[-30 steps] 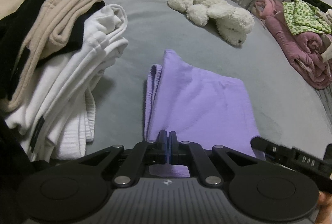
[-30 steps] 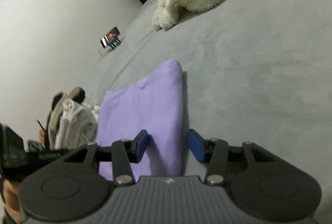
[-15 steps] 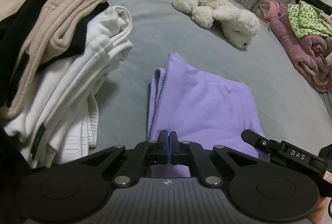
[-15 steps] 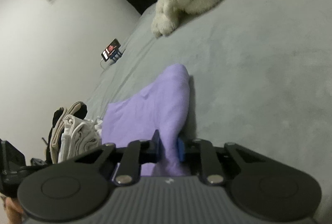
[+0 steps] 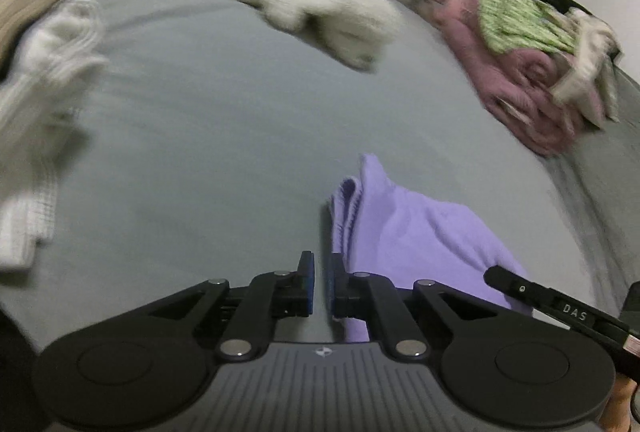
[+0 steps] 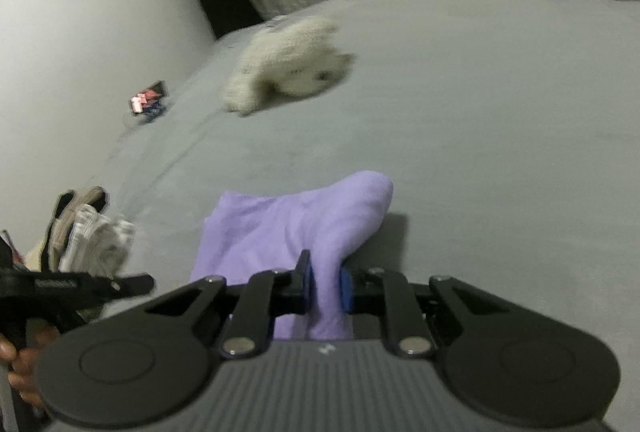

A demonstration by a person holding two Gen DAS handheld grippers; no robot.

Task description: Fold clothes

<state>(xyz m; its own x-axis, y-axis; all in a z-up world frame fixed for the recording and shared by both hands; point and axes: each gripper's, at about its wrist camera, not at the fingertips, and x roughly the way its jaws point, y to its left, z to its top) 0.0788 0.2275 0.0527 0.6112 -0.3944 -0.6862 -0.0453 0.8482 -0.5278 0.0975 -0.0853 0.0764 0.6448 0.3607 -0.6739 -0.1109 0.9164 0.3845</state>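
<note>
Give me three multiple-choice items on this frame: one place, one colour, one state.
1. Where does the plush toy lie?
A. on the grey bed
B. on the white stack
C. in the left claw

2. What colour is the cloth being folded?
A. green
B. purple
C. black

3. What is the right claw doing?
A. open and empty
B. shut on the plush toy
C. shut on the cloth

Key: 1 A, it lies alone on the bed; 2 B, plainly purple in both views; 3 C, cloth is pinched between its fingers, while the left claw stands slightly open beside the cloth.
</note>
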